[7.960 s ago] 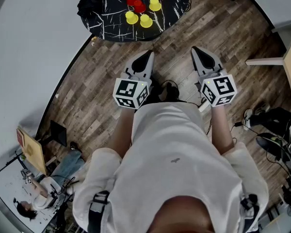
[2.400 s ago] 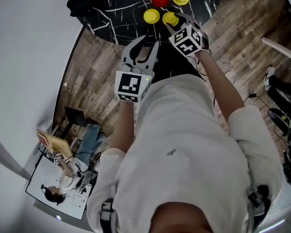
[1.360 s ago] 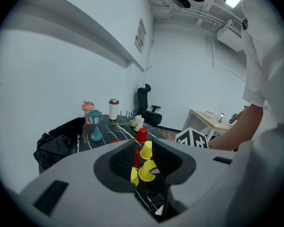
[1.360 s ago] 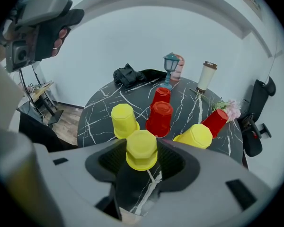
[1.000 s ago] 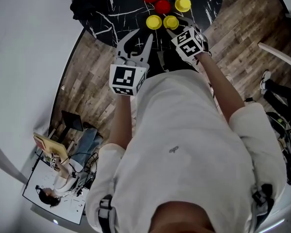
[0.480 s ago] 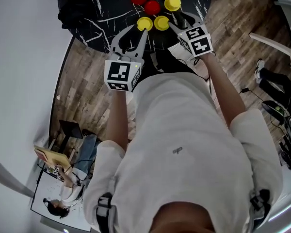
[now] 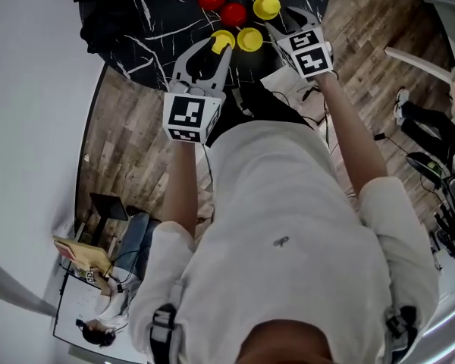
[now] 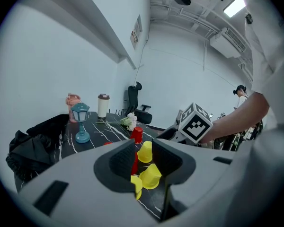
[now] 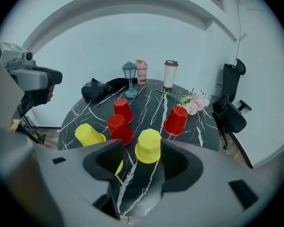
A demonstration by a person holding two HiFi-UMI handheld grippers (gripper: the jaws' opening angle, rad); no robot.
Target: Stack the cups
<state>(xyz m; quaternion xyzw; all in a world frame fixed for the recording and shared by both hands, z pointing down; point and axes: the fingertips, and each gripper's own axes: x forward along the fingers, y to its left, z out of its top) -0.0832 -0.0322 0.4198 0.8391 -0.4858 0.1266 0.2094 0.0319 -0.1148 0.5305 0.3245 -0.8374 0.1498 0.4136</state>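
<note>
Crowding is the main hazard. Nearest, the left gripper point(image 8: 143, 161) holds its fingers partly apart with nothing between them. It aims at a tight clump by the worktop point(image 7: 167, 17) edge: a first yellow cup point(image 8: 136, 186) with a second yellow cup point(image 8: 151, 176) just beside it. Closing here could pinch two cups at once, or nudge one off the edge to the floor.

The right gripper point(image 9: 142, 154) also has its fingers spread and empty, and a third yellow cup point(image 9: 148, 146) stands upside down just ahead of the gap. If one finger strikes that light, tapered cup first, it may tip or skid. The grippers work close together and could clash.

Farther back, an overreach might topple the two red cups point(image 9: 119, 128), then the lantern point(image 9: 129, 79), tumbler point(image 9: 170, 74) and flowers point(image 9: 194, 101). No cups are stacked yet.
</note>
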